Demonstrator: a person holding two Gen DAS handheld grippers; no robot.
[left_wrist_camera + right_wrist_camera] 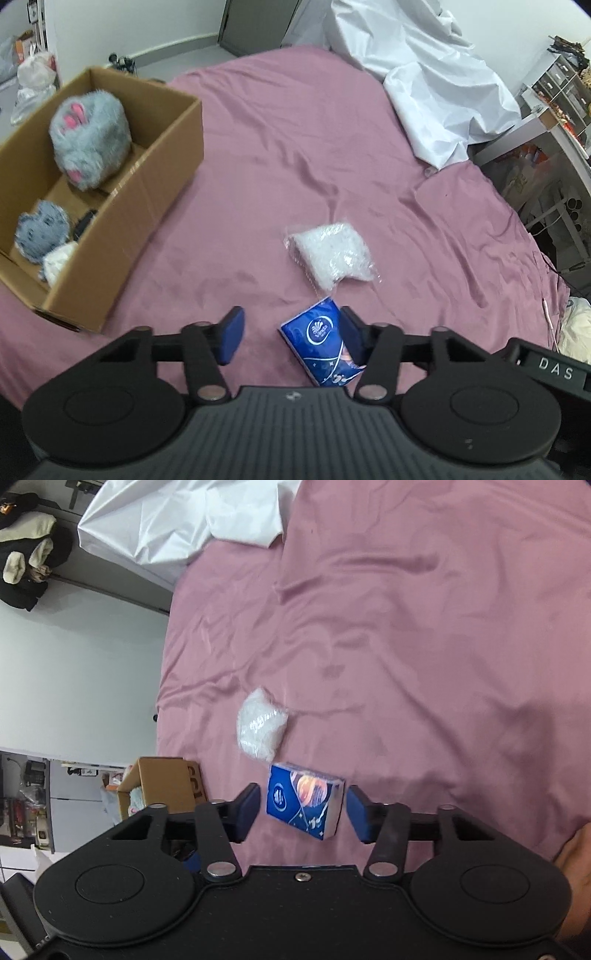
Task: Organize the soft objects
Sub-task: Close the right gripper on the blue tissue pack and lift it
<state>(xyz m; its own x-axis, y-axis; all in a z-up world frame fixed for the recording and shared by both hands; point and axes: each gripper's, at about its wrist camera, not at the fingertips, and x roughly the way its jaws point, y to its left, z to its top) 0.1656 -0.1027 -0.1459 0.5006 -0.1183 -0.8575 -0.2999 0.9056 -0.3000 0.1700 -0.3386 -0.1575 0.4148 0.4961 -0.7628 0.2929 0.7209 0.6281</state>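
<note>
A blue tissue pack [318, 341] lies on the pink bed sheet [295, 155]. My left gripper [291, 338] is open; the pack lies by its right finger. In the right wrist view the pack [304, 805] lies between the open jaws of my right gripper [301, 814], neither pad touching it. A white fluffy item in a clear bag [330, 254] lies just beyond the pack, and shows in the right wrist view [262, 729]. A cardboard box [155, 177] at left holds a large grey plush with pink feet [90, 138], a smaller grey plush [40, 230] and a white one [57, 264].
A crumpled white sheet [424, 74] lies at the bed's far right corner. Shelves and clutter [554, 110] stand beyond the bed's right edge. In the right wrist view the box [166, 786] is at left, with floor and furniture past the bed edge.
</note>
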